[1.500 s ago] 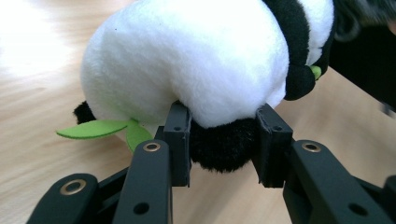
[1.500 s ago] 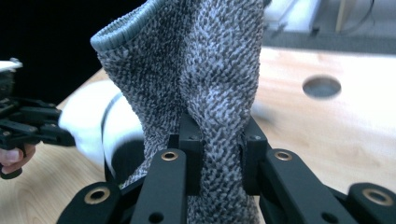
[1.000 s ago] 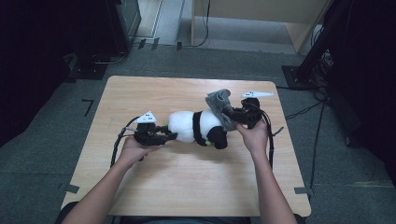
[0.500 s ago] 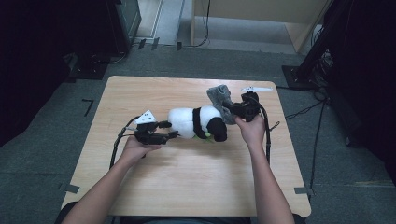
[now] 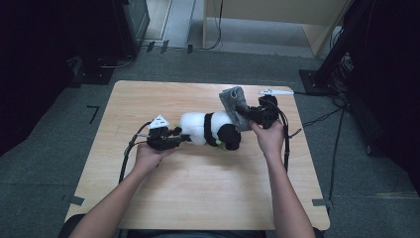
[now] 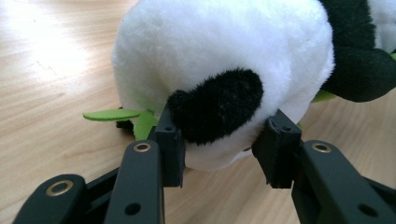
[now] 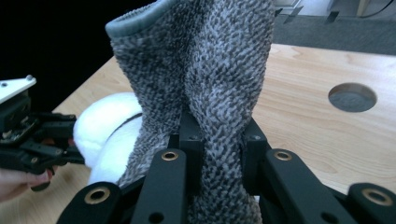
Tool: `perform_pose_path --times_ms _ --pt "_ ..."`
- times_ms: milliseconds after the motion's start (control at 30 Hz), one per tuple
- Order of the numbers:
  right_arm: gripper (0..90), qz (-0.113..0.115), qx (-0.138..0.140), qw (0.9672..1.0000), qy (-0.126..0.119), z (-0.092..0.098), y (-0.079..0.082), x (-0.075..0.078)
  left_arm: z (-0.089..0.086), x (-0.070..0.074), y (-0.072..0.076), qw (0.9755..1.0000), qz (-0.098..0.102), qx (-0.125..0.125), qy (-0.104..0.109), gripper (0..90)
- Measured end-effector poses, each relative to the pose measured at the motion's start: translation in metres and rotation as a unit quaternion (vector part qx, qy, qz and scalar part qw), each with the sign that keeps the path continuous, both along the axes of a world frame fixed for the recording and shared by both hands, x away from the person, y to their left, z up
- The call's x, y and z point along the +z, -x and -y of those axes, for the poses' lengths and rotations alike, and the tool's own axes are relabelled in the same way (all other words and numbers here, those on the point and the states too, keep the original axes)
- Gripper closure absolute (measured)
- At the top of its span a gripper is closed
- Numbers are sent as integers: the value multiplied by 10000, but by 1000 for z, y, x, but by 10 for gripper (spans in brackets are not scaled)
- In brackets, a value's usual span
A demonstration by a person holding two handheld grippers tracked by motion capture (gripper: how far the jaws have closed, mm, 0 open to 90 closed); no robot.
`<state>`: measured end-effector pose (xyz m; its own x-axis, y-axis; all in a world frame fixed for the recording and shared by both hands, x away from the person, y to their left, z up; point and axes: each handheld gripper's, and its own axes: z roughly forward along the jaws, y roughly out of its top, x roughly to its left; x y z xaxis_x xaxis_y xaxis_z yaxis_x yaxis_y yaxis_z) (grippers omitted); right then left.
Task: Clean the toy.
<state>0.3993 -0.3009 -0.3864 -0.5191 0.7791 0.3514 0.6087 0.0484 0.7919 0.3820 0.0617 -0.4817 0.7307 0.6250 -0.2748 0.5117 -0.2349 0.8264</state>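
A black-and-white plush panda (image 5: 210,129) lies on its side in the middle of the wooden table (image 5: 198,198). My left gripper (image 5: 184,139) is at its left end. In the left gripper view the jaws (image 6: 224,140) have just been closing and now press on the white head (image 6: 219,51) on either side of a black ear. My right gripper (image 5: 250,116) is at the panda's right end, shut on a grey knitted sock (image 5: 234,99). The sock (image 7: 210,60) stands up between the right gripper's (image 7: 219,135) jaws. Whether the sock covers a leg is hidden.
Green felt leaves (image 6: 112,114) stick out under the panda's head. A white object (image 5: 275,92) lies at the table's far right edge, and a round hole (image 7: 352,97) is in the tabletop nearby. Cables trail off both grippers. Dark stands and a wooden cabinet (image 5: 267,20) are behind the table.
My right gripper has moved the sock a little up and toward the far side, and the panda's right end followed. The left hand has stayed in place.
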Motion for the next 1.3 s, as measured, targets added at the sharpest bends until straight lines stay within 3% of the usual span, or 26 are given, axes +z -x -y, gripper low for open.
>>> perform_pose_path --times_ms 100,233,333,433,633,733,867,933,1000,1133,1200,1300 --pt "776 106 137 9998 -138 -4 12 16 -1 6 4 9998 -195 93 47 591" --pt "772 311 429 9985 -156 -25 30 34 -1 10 8 9995 -280 159 14 591" --pt "768 322 696 9969 -158 -46 38 39 -1 11 11 9995 -265 155 18 590" --pt "761 222 942 9951 -187 -67 40 33 -2 10 11 9994 -324 153 29 588" --pt "757 -135 1228 9923 -126 -101 37 5 -1 10 12 9993 -317 212 50 588" --pt "757 -169 1267 9918 -83 -111 37 -2 -1 10 13 9992 -334 226 78 588" --pt "757 -212 1195 9923 262 -117 34 -14 0 11 14 9990 -361 236 67 588" --pt "758 -378 1229 9917 10 -117 33 -19 0 11 14 9990 -373 250 85 588" --pt "758 -253 1255 9918 -43 -120 36 -19 0 11 14 9987 -411 268 120 588" --pt "754 -44 1209 9920 364 -130 38 -25 1 11 13 9985 -466 262 73 594" --pt "766 72 1254 9912 429 -128 36 -31 0 11 13 9984 -492 255 79 600" --pt "770 -1 1183 9917 502 -120 33 -31 1 12 12 9985 -480 258 77 609"
